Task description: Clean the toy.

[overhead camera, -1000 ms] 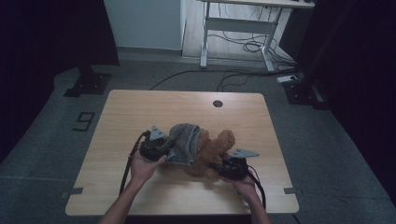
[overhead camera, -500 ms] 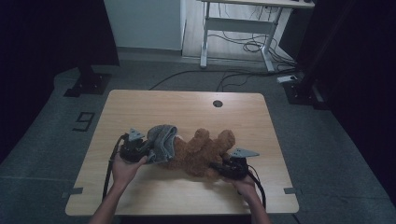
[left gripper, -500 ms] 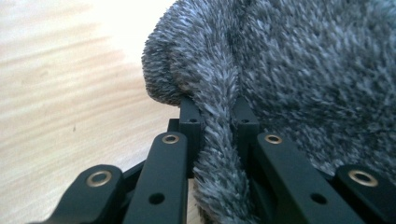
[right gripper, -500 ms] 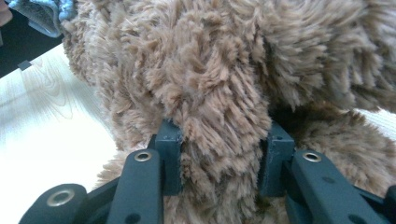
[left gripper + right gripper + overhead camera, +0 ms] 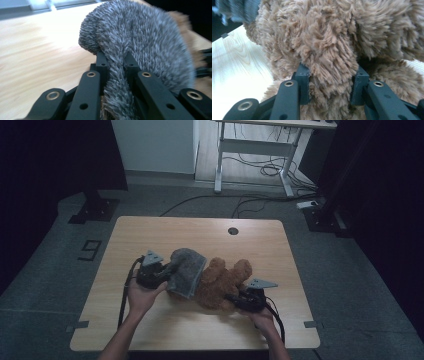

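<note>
A brown teddy bear (image 5: 222,280) lies on the wooden table (image 5: 165,232), right of centre. A grey fuzzy cloth piece (image 5: 187,270) lies against its left side. My left gripper (image 5: 168,271) is shut on that cloth; in the left gripper view a fold of grey fur (image 5: 140,35) is pinched between the jaws of the left gripper (image 5: 115,58). My right gripper (image 5: 231,297) is shut on a part of the bear at its near side. In the right gripper view brown fur (image 5: 329,37) bulges between the jaws of the right gripper (image 5: 329,72); which limb it is I cannot tell.
A round cable hole (image 5: 233,230) sits near the table's far edge. Beyond the table stand a white desk frame (image 5: 250,155) and floor cables (image 5: 260,170). Black stand bases (image 5: 92,210) flank the table. A "9" mark (image 5: 90,250) is on the floor at left.
My left gripper drew the grey cloth leftward off the bear, then came slightly back to the right. The right gripper and the bear have barely moved.
</note>
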Motion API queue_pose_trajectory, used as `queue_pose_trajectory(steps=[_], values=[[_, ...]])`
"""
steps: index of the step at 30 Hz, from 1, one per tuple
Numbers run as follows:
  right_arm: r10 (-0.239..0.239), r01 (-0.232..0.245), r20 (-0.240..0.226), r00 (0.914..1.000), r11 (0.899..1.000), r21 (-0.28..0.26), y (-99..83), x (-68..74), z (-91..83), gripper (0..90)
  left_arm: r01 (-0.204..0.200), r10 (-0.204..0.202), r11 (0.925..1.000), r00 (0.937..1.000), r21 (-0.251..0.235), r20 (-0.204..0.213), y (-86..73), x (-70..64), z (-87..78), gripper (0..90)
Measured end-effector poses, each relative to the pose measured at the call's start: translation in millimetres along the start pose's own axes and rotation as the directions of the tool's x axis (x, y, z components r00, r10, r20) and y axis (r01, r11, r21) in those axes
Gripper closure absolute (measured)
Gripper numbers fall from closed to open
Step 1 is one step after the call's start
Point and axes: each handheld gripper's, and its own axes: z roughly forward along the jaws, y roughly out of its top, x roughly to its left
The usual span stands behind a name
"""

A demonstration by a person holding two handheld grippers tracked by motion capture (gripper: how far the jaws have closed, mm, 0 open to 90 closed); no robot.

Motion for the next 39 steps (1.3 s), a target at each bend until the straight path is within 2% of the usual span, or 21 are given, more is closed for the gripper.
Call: queue_pose_trajectory(steps=[1, 2, 3, 7, 9, 13, 17, 18, 19, 27, 32, 36, 39], values=[[0.001, -0.001, -0.001, 1.0000, 1.000, 0.000, 0.0, -0.1, 0.0, 61.3, -0.016, 0.016, 0.9999, 0.9997, -0.003, 0.020, 4.4, -9.4, 3.7, 78.9], [0.001, -0.001, -0.001, 1.0000, 1.000, -0.001, 0.0, -0.2, 0.0, 61.3, -0.016, 0.016, 0.9999, 0.9997, -0.003, 0.020, 4.4, -9.4, 3.7, 78.9], [0.001, -0.001, -0.002, 1.0000, 1.000, 0.000, -0.1, -0.3, 0.0, 61.3, -0.059, 0.059, 0.9982, 0.9971, -0.008, 0.048, 12.7, -30.0, 12.5, 78.9], [0.006, -0.006, -0.003, 1.0000, 1.000, 0.001, -0.1, -0.3, -0.2, 61.3, -0.132, 0.131, 0.9912, 0.9889, 0.003, 0.069, 28.1, -63.9, 35.6, 78.8], [0.003, -0.003, -0.003, 1.0000, 1.000, 0.002, -0.2, -0.4, -0.4, 61.3, -0.140, 0.138, 0.9898, 0.9870, 0.024, 0.082, 33.0, -74.0, 50.6, 78.8], [0.006, -0.006, -0.003, 1.0000, 1.000, 0.002, -0.1, -0.7, -0.4, 61.3, -0.161, 0.155, 0.9838, 0.9847, 0.079, 0.081, 37.0, -88.3, 83.0, 78.8], [0.016, -0.016, 0.003, 0.9999, 1.000, -0.002, -0.2, -1.2, -0.5, 61.3, -0.220, 0.218, 0.9683, 0.9754, 0.117, 0.031, 33.0, -93.9, 101.1, 78.7], [0.017, -0.017, 0.003, 0.9998, 1.000, -0.002, -0.2, -1.3, -0.5, 61.3, -0.235, 0.235, 0.9646, 0.9719, 0.120, 0.015, 30.7, -93.0, 102.5, 78.8], [0.016, -0.016, 0.003, 0.9999, 1.000, -0.001, -0.2, -1.3, -0.6, 61.3, -0.238, 0.239, 0.9638, 0.9711, 0.120, 0.010, 28.5, -90.7, 102.1, 78.8], [0.002, -0.002, 0.008, 1.0000, 1.000, -0.001, 0.3, 0.6, 0.1, 61.3, -0.186, 0.190, 0.9774, 0.9813, 0.101, -0.032, 15.0, -60.9, 78.2, 78.7], [0.006, -0.005, 0.006, 1.0000, 1.000, -0.001, 0.1, 0.4, 0.0, 61.3, -0.185, 0.194, 0.9784, 0.9764, 0.092, -0.095, 9.4, -40.6, 55.2, 78.7], [0.011, -0.011, 0.003, 0.9999, 1.000, -0.002, 0.1, -0.7, -0.3, 61.3, -0.154, 0.168, 0.9811, 0.9788, 0.117, -0.118, -2.6, -16.3, 37.5, 78.6], [0.009, -0.009, 0.001, 1.0000, 1.000, -0.002, 0.1, -0.5, -0.2, 61.3, -0.101, 0.113, 0.9894, 0.9876, 0.104, -0.109, -18.6, 2.2, 26.2, 78.5]])
